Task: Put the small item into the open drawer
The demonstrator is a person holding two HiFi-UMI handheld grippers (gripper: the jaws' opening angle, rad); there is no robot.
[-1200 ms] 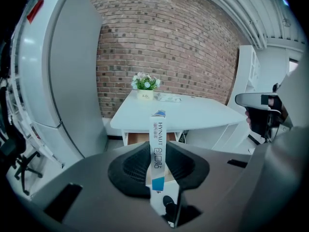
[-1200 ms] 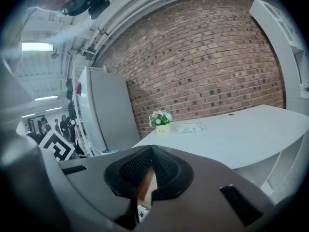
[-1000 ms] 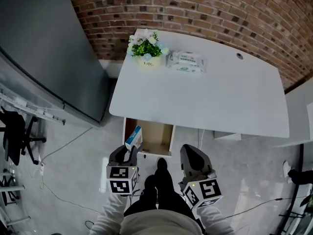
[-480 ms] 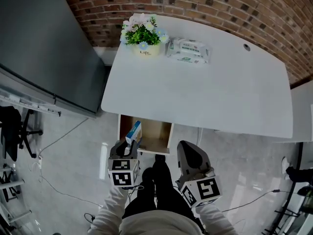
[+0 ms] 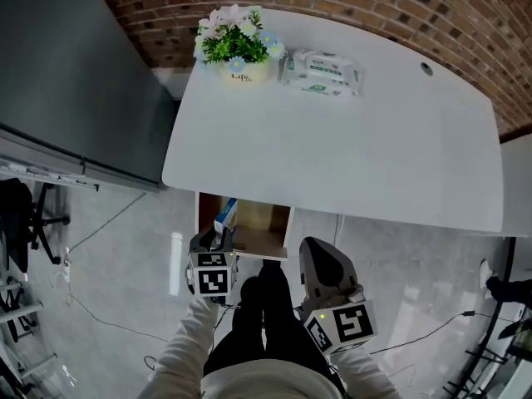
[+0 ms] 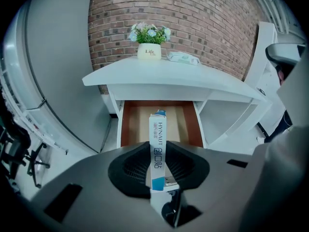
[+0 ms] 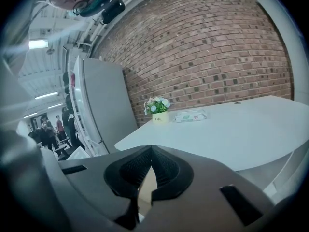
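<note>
1. Left hand-held gripper: clamped on the small box, a narrow white-and-blue carton. Gripped at its near end, edge-on between the pads, far end pointing forward.
2. Box position: held in the air over the front-left part of the open drawer. Far end seen against the drawer's brown floor; no contact with the drawer walls visible.
3. Right hand-held gripper: pads pressed together at the tips, nothing between them. Held low, in front of the table edge, just right of the drawer front.
4. Drawer: pulled out from under the near edge of the white table. Rear part covered by the tabletop in the head view. Inside, bare wood-brown floor.
5. In the way: person's dark legs and shoes between the two grippers, toes just short of the drawer front.
6. Far end of table: flower pot with a wipes pack just beside it, both well apart from the drawer.
7. Surroundings: grey cabinet left of the table, brick wall behind, black chair and a cable on the floor at far left.
</note>
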